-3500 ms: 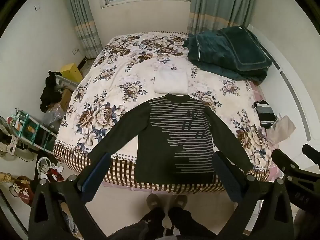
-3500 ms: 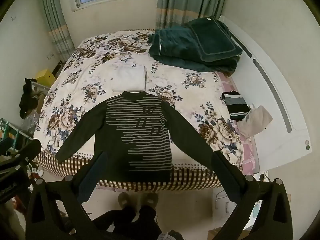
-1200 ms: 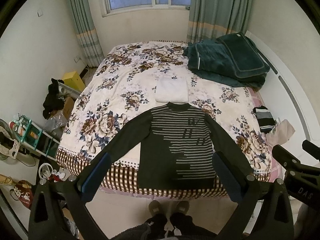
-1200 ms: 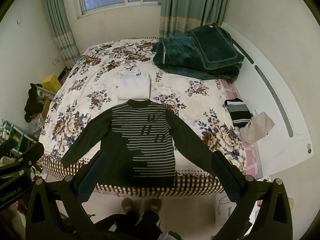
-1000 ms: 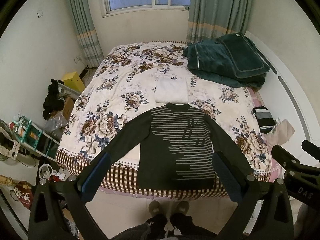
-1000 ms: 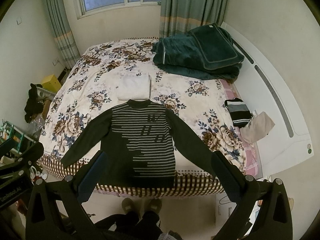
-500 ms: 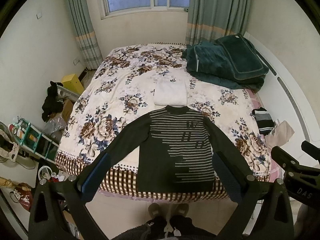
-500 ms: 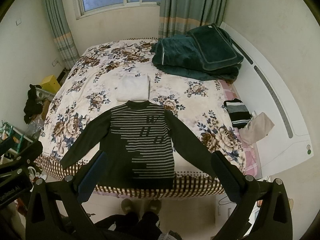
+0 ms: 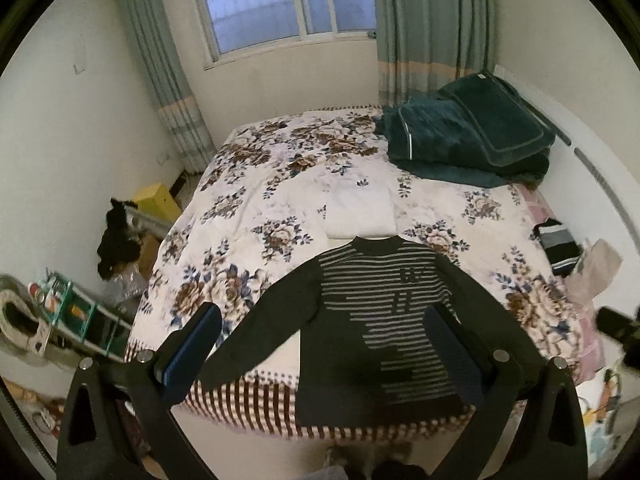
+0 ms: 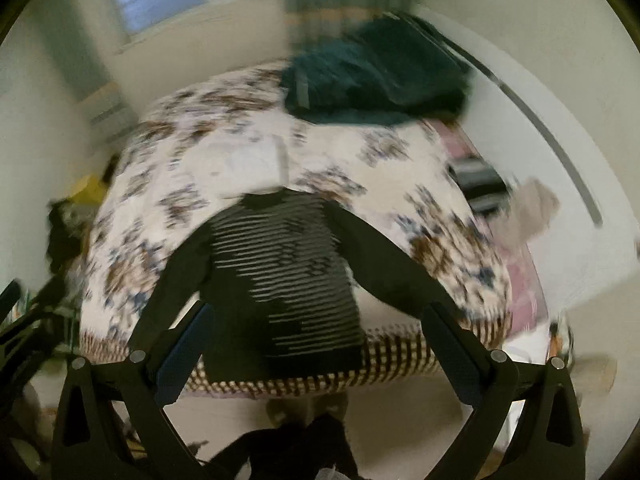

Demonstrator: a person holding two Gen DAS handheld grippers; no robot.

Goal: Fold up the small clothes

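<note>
Filling most of both views, the bed [image 9: 280, 200] with its flowered cover is being seen well beyond the jaws of each gripper. Its checked front edge is being shown between the two blue pads in either view. At its far right, well past the jaws, a heap of dark green bedding [image 9: 464, 136] is being carried.

Next in size, the dark striped sweater [image 9: 376, 304] is being displayed face up on the near part of the bed, directly ahead of both pairs of jaws. Its collar is pointing away from them, its sleeves are being spread out to either side, and its hem is being draped over the bed's front edge. Nothing is being touched by either gripper.

Just beyond the collar, a folded white garment [image 9: 360, 208] is lying on the cover. Far to the right of the jaws, at the bed's edge, a small folded striped piece [image 9: 558, 246] and a pale cloth [image 9: 596, 268] are being shown side by side.

The left gripper [image 9: 320, 356] is being held with its jaws spread wide, empty. The right gripper [image 10: 316, 352] is likewise being held with jaws spread wide and empty; its view is being smeared by blur, so finer detail cannot be told.
</note>
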